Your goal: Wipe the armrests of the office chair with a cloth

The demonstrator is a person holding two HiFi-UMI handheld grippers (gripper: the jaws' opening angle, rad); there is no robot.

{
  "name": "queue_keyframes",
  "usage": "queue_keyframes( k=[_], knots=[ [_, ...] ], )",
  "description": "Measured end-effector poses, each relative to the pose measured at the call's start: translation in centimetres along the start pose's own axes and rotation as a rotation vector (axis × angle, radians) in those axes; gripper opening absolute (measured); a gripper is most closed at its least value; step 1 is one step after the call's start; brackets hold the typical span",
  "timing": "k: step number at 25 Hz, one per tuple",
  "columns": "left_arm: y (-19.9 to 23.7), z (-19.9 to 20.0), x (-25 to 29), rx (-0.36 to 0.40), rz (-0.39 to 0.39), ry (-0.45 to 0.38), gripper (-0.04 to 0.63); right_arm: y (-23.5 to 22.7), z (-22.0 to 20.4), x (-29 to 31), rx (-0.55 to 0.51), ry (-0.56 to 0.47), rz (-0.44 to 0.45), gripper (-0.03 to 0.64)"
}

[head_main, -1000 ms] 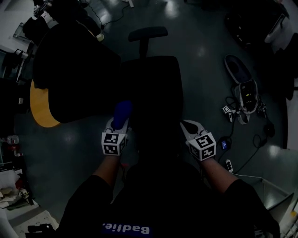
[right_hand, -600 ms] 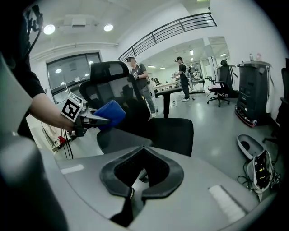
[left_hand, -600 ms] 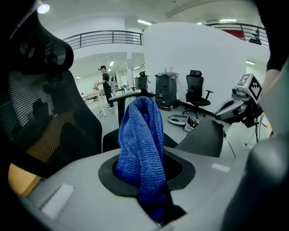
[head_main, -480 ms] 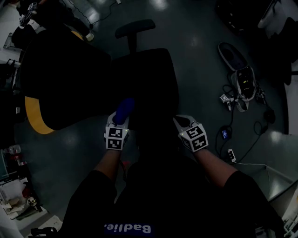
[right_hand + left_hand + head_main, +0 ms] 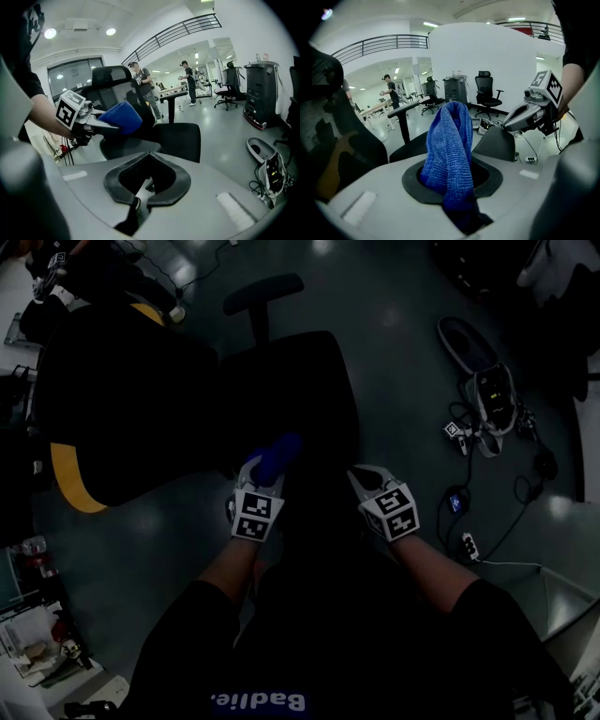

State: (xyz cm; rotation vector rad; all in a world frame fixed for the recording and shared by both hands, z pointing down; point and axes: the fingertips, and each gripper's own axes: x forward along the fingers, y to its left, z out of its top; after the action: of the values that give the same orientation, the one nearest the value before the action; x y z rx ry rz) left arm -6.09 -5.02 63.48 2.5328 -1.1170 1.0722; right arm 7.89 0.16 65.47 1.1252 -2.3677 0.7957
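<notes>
In your head view the office chair (image 5: 300, 381) is so dark that its parts cannot be told apart, the blue cloth (image 5: 275, 458) hides the tips of your left tongs (image 5: 267, 471), and the cabled gear (image 5: 492, 404) on the floor (image 5: 403, 343) at 3 o'clock is too small to tell.

Your left gripper (image 5: 457, 197) has its jaws clamped on a blue knitted cloth (image 5: 449, 154). The cloth stands up in a tall fold between them, and its tail droops toward the camera. Past the cloth sits a black flat chair pad (image 5: 497, 144). Your right gripper (image 5: 511, 124), grey with a square-marker cube, points left just above that pad. A dark mesh chair back (image 5: 328, 136) fills the left side. Far off, a black office chair (image 5: 487, 93) stands by the white wall.
</notes>
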Motion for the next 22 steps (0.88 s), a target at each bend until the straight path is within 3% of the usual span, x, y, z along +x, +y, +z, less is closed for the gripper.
queue_keyframes(
  k=[7,22],
  knots=[
    [-5.3,3.9,2.5,0.044,-0.098,-0.055,0.12,0.1,0.1,0.1,-0.007,-0.018,0.004,0.003],
    [-11.5,8.0,4.2,0.022,-0.178,-0.133,0.12,0.1,0.0,0.1,-0.055,-0.007,0.034,0.003]
  ],
)
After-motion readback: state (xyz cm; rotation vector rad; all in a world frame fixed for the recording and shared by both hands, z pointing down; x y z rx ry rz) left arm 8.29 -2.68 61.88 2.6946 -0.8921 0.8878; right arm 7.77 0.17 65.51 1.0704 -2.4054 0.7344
